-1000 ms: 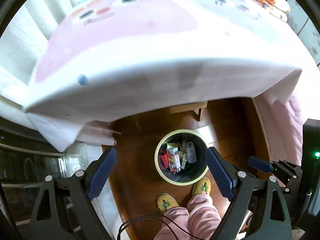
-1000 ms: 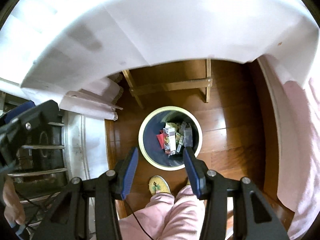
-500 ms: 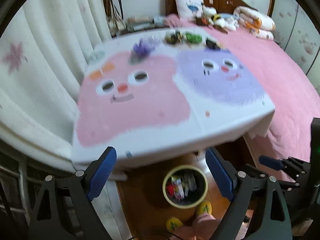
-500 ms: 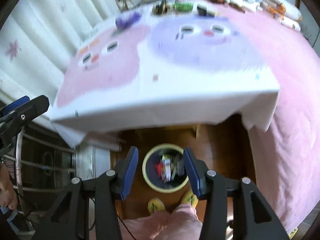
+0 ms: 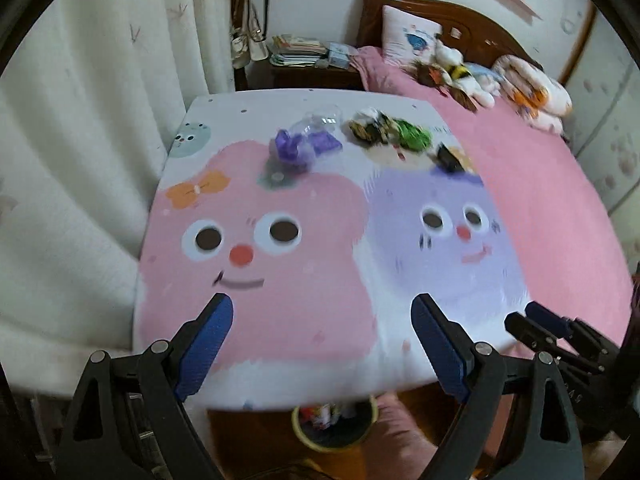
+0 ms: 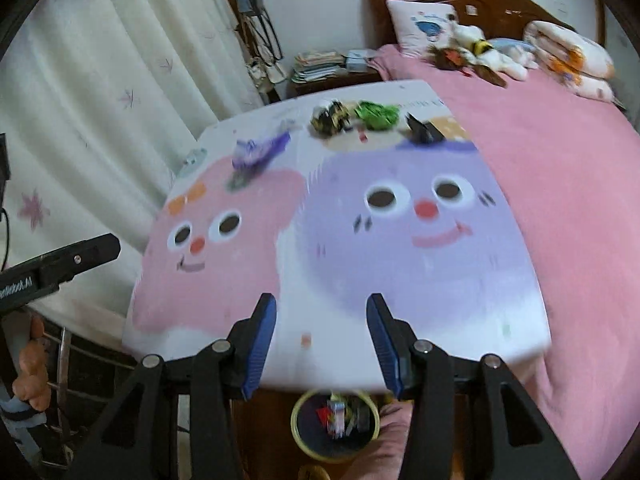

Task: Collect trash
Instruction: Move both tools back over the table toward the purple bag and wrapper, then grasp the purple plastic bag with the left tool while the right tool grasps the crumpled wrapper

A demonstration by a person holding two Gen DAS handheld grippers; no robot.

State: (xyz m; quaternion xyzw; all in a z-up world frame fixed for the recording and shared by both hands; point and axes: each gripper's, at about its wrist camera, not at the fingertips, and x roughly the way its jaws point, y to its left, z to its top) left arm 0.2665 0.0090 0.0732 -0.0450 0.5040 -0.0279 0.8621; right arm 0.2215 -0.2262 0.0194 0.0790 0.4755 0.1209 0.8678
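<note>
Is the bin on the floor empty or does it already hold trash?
It already holds trash. In the right wrist view the bin stands upright below the table edge, with several wrappers inside; how full, cannot tell.

The trash bin (image 5: 334,426) below the left claw (image 5: 322,350) is half hidden under the surface (image 5: 304,344) edge, its contents a blur; wrappers (image 6: 334,118) far ahead of the right claw (image 6: 322,346) are smeared, unidentifiable.

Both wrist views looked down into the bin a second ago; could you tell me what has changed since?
Both hand-held grippers, left and right, swung up from the bin toward the table. Both remain open and empty; the trash stays in the bin.
</note>
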